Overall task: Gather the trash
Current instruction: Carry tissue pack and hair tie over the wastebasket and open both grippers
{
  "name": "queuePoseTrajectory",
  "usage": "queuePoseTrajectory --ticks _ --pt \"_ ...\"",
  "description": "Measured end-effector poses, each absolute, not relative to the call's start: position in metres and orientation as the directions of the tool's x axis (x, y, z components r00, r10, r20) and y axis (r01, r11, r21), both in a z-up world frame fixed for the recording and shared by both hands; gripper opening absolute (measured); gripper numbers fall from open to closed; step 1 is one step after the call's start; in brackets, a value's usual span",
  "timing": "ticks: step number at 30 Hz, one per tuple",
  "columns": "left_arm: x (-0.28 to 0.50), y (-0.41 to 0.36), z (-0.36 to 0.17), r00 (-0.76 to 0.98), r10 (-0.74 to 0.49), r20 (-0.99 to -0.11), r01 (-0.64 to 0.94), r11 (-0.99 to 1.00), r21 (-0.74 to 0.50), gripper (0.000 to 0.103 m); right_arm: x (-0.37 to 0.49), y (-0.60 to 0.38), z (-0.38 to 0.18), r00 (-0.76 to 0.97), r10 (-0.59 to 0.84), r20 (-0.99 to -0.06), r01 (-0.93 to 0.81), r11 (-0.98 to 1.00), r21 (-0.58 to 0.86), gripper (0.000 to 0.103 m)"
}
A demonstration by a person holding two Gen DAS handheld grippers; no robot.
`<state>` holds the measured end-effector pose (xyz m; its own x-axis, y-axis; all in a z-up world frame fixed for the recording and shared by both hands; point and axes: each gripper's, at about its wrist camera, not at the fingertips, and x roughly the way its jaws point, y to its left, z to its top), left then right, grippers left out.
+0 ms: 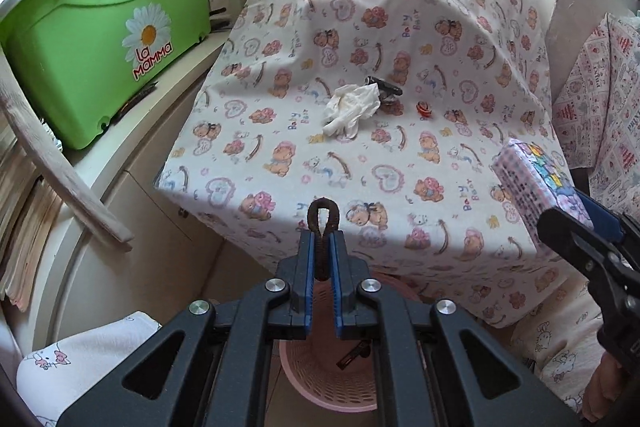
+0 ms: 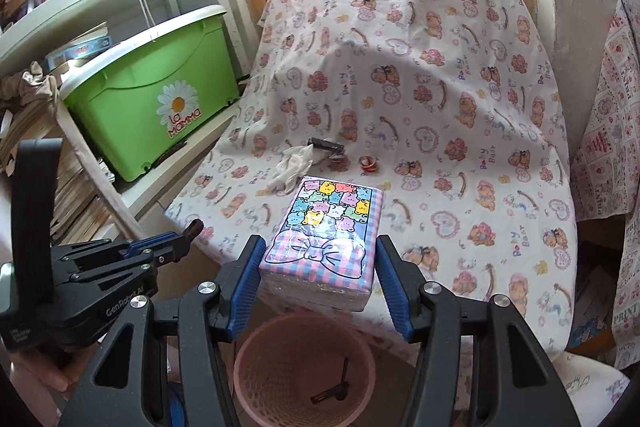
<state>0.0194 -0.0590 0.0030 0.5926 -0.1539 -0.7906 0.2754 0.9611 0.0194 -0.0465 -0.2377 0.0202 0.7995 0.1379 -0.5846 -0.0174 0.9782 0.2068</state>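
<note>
Bear-print cloth point(image 1: 400, 155) bears crumpled tissue point(image 1: 352, 109); green bin point(image 1: 100, 39) shelved left.

Light: bright daylight, soft.
Shadow: broad dim band across the patterned cloth point(image 1: 384, 39).
Edges: strong fisheye bending, black corners.
Focus: mostly sharp.

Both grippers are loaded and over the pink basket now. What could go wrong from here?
1. The right gripper holds a sealed tissue pack over the pink basket; that looks unused, so dropping it may bin something that isn't trash.
2. The left gripper pinches a brown hair tie that sits near the basket's rim, so a release here might miss.
3. The white glove and orange scrap remain on the cloth.
</note>
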Motion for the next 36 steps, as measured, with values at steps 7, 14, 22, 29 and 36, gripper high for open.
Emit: queuePoseTrajectory --ticks 7,14,22,29,36 --pt "0.026 -0.052 -0.02 0.487 -0.19 -0.853 0.254 0.965 -0.07 0.006 -0.061 -0.201 0.01 0.773 0.203 -0.601 -0.118 0.977 0.179 0.058" --pt "0.035 -0.048 -0.044 0.375 -0.204 -0.904 0.251 0.961 -0.113 0.006 -0.05 -0.194 -0.018 0.67 0.276 -0.689 -0.163 0.96 0.226 0.058" --pt "0.035 -0.052 -0.069 0.313 -0.162 -0.936 0.257 0.963 -0.081 0.007 -0.042 -0.179 -0.052 0.545 0.312 -0.778 -0.222 0.949 0.225 0.058" --pt "0.043 -0.05 -0.11 0.195 -0.117 -0.974 0.196 0.978 -0.078 0.008 -0.029 -0.177 -0.087 0.47 0.24 -0.849 -0.144 0.97 0.195 0.058" --pt "0.053 -0.05 -0.154 0.068 -0.089 -0.994 0.137 0.987 -0.08 0.008 -0.009 -0.177 -0.134 0.342 0.195 -0.919 -0.073 0.981 0.181 0.058"
